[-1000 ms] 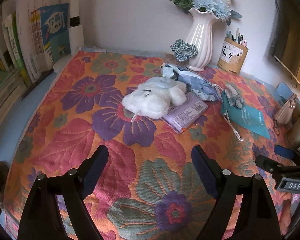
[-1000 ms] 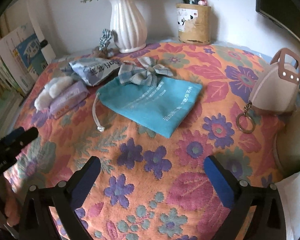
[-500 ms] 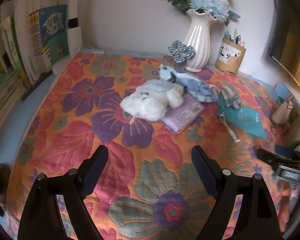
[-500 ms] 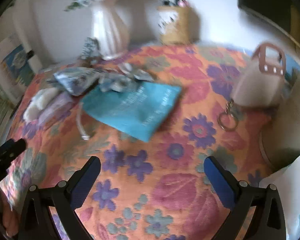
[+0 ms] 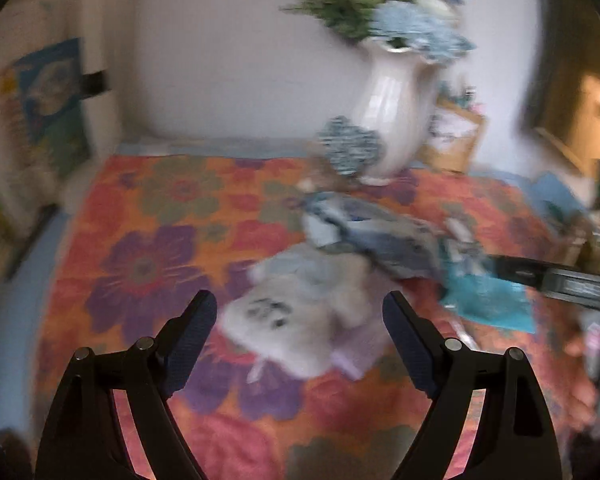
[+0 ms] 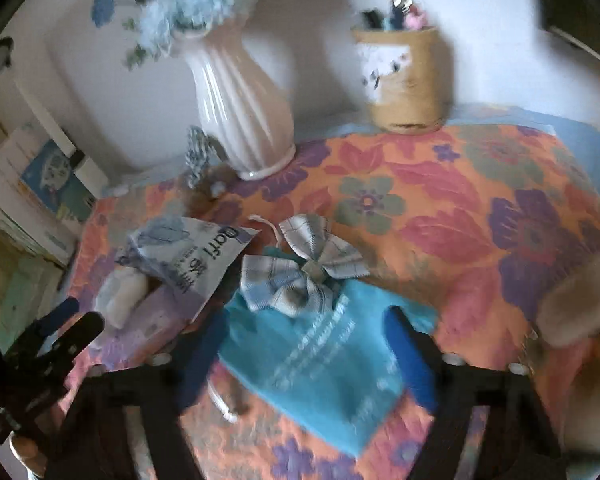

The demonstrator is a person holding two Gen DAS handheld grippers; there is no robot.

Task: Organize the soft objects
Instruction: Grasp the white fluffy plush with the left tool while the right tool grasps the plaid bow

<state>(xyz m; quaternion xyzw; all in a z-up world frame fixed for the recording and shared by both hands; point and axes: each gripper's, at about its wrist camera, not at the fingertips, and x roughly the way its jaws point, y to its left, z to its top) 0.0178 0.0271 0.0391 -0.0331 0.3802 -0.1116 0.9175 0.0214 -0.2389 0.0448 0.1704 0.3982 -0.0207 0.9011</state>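
Note:
A white plush toy (image 5: 276, 320) lies on a purple tissue pack (image 5: 356, 358) on the flowered cloth. My left gripper (image 5: 298, 304) hovers open just in front of it, the toy framed between the fingers. In the right wrist view a teal drawstring bag (image 6: 332, 364) with a plaid bow (image 6: 300, 272) on its top edge lies under my right gripper (image 6: 306, 318). Those jaws are closing, with the bag between the blue pads and no pad pressing on it. A blue-and-white packet (image 6: 196, 256) lies left of the bow.
A white vase (image 6: 240, 100) of flowers, a checked scrunchie (image 6: 196, 152) and a pen holder (image 6: 408, 80) stand at the back by the wall. Books (image 6: 48, 184) lean at the left. A pale furry pouch (image 6: 576, 304) sits at the right edge. The left gripper's finger (image 6: 60, 328) shows at lower left.
Both grippers moved forward over the cloth toward the objects. The plush now sits between the left fingers, the teal bag between the right ones. The right jaws have narrowed.

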